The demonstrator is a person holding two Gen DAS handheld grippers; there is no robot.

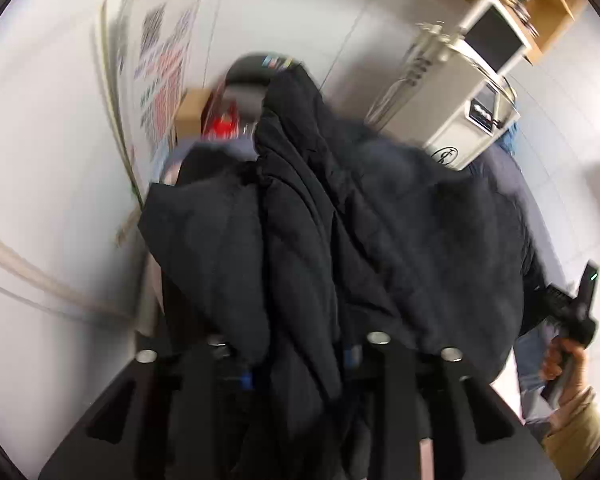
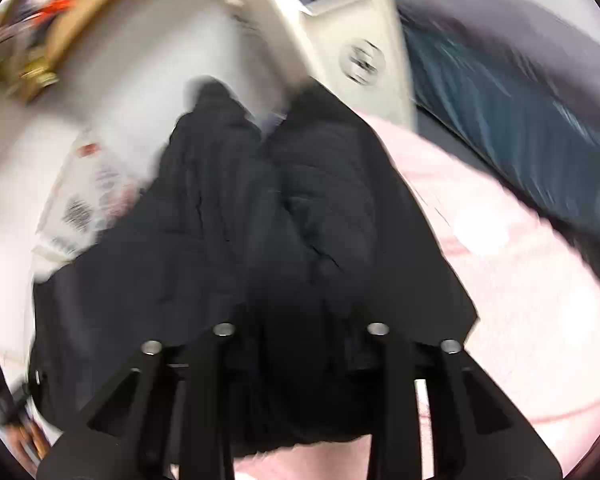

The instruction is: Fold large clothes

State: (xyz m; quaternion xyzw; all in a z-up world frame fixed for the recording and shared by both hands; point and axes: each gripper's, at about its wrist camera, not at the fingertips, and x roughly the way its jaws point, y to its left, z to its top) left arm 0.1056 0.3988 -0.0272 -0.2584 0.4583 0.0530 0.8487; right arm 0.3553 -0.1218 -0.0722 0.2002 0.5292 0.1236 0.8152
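A black padded jacket (image 1: 380, 220) hangs bunched in front of my left gripper (image 1: 296, 344). One thick fold runs down between the fingers, and the blue pads (image 1: 246, 380) show bare beside it, so the jaws stand open. In the right wrist view the same jacket (image 2: 260, 220) drapes over a pink blanket (image 2: 520, 300) and fills the wide gap of my right gripper (image 2: 300, 332), also open. Both views are blurred. A hand (image 1: 564, 364) at the right edge of the left wrist view holds the other gripper's body.
A cream machine (image 1: 452, 112) with a screen stands behind the jacket, below a wooden shelf (image 1: 540, 0). A printed poster (image 1: 160, 72) leans on the white wall at left. Teal and grey clothes (image 2: 520, 100) lie beyond the pink blanket.
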